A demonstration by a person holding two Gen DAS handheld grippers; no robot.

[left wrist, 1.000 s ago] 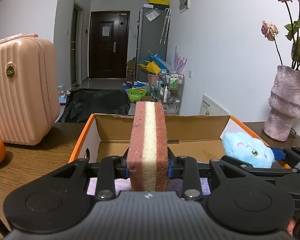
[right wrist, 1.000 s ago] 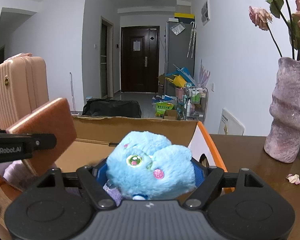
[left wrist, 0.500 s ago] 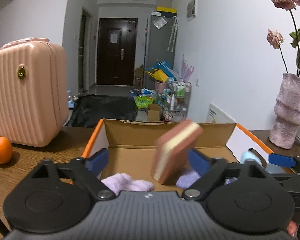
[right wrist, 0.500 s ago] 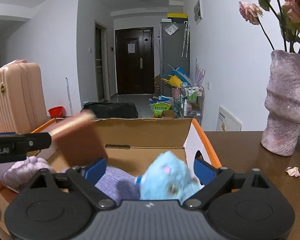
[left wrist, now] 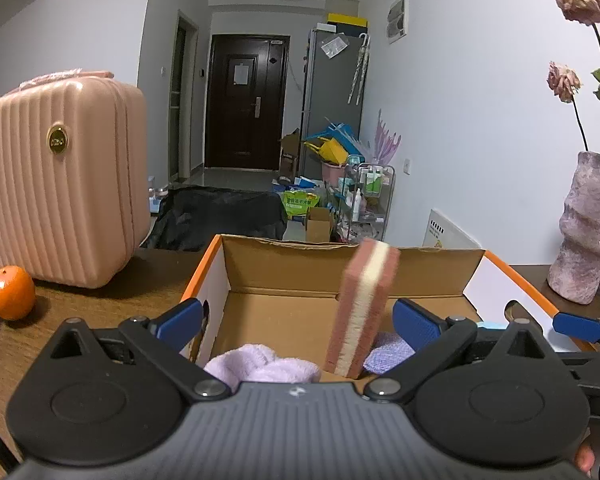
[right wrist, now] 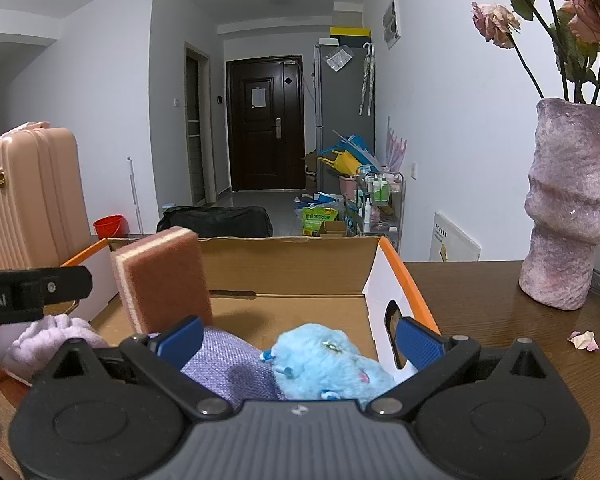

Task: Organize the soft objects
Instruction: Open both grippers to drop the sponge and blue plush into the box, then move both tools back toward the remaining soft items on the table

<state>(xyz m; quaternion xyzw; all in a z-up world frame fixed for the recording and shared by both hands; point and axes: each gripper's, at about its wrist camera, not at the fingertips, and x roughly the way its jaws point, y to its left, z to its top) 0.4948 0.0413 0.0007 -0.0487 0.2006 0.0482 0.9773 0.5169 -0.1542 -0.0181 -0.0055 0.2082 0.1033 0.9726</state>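
Wooden table [right wrist: 500, 320]: box [left wrist: 340, 276] w/ sponge [left wrist: 360, 308], toy [right wrist: 324, 364]; 2 claws apparently free.

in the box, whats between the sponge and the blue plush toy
A purple knitted cloth lies between them on the floor of the cardboard box: the sponge stands at its left end, the blue plush toy rests against its right. The right wrist view shows it best.

Home hallway: front door [left wrist: 246, 100], fridge [left wrist: 332, 100], suitcase [left wrist: 60, 184]
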